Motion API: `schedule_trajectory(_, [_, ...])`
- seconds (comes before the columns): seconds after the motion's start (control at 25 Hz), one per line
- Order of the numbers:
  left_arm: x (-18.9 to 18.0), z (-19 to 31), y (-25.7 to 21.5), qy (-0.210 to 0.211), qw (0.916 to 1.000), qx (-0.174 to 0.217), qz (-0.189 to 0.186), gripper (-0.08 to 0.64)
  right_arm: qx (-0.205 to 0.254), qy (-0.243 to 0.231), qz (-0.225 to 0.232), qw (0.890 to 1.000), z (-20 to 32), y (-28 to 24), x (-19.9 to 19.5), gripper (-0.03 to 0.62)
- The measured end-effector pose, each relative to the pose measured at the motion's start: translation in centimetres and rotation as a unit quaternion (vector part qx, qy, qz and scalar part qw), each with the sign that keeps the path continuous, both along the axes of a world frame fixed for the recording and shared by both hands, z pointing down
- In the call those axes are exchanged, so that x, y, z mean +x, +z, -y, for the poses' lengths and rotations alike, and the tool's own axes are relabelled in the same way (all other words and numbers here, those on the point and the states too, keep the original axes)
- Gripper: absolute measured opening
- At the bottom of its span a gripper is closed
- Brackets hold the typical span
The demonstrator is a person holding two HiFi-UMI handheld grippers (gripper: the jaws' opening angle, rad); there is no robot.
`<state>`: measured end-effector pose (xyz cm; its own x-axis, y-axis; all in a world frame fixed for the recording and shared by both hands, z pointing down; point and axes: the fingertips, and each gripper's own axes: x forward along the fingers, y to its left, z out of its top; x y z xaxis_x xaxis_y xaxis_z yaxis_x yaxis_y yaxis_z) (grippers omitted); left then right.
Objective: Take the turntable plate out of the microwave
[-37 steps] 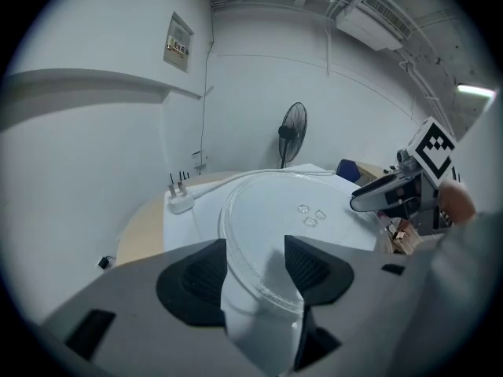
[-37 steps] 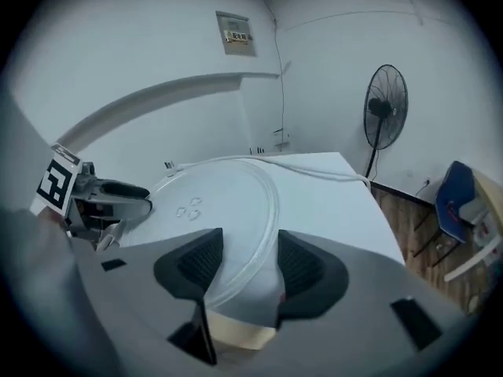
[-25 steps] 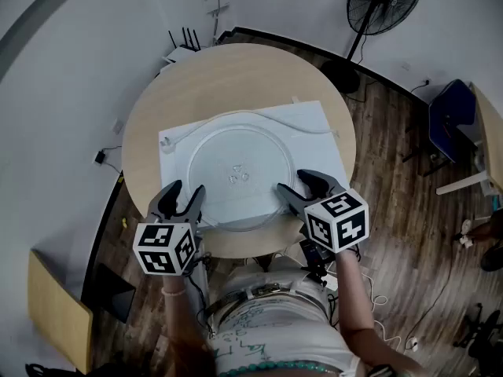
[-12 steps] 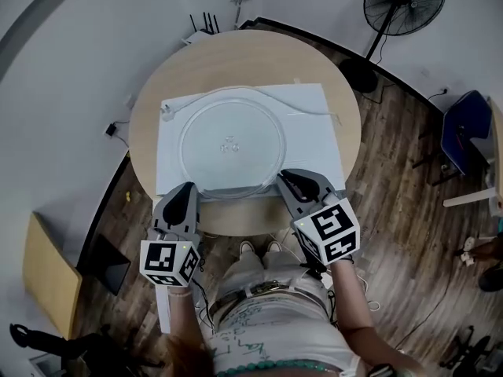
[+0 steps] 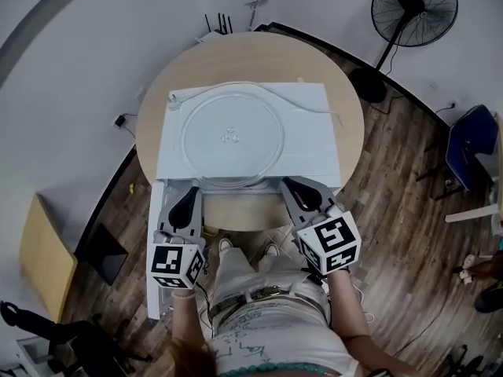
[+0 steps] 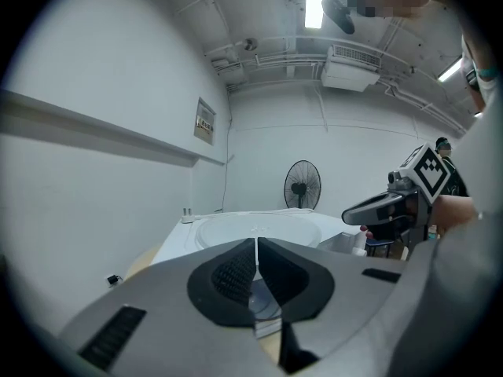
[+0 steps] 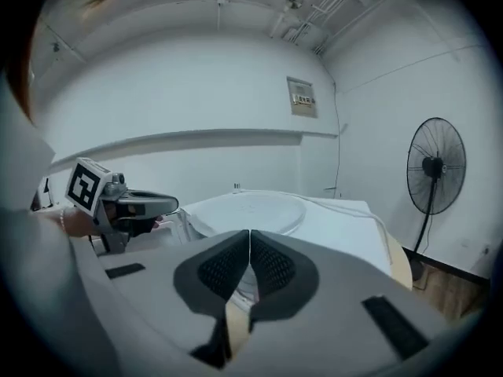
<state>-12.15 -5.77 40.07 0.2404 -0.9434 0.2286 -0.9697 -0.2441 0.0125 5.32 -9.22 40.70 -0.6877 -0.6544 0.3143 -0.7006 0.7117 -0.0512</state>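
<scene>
The round clear glass turntable plate point(image 5: 232, 140) lies flat on top of the white microwave point(image 5: 314, 144), which stands on a round wooden table point(image 5: 259, 49). My left gripper point(image 5: 187, 203) is shut and empty, just short of the plate's near left rim. My right gripper point(image 5: 302, 193) is also shut and empty, near the plate's near right rim. Both sets of jaws have just been closing with nothing between them. In the left gripper view the pads point(image 6: 236, 269) meet below the plate point(image 6: 236, 228). The right gripper view shows the same past its shut jaws, with the plate point(image 7: 251, 206) beyond.
The microwave's white door point(image 5: 156, 250) hangs open at the near left. A white cord point(image 5: 306, 104) lies across the microwave's top. A standing fan point(image 5: 414, 6) is at the far right, a blue chair point(image 5: 471, 155) at the right, a wooden board point(image 5: 43, 258) at the left.
Both grippers, open at the plate's near rim a second ago, have shut and drawn back toward the person. The plate stays on the microwave.
</scene>
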Motion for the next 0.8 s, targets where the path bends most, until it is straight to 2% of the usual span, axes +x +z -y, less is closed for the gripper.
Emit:
schedule_trajectory(0.24, [-0.6,0.3,0.1,0.007,0.9999,-0.008,0.004,0.018,-0.005,0.004,-0.005,1.000,-0.5,0.4,-1.3,-0.005])
schedule_trajectory(0.4, [-1.7,0.9,0.2,0.021,0.9995,-0.025,0.003,0.018,-0.008,0.026,-0.009,1.000,0.1,0.6,-2.4,0.000])
schedule_trajectory(0.56, [-2.7,2.0,0.4,0.035,0.9982,-0.048,-0.011,0.020,-0.017,0.040,-0.015,0.999,0.4,0.8,-3.6,0.075])
schedule_trajectory(0.8, [-2.5,2.8,1.1,0.069,0.9933,-0.088,0.027,0.021,-0.027,0.063,-0.029,0.997,1.0,1.3,-4.3,0.137])
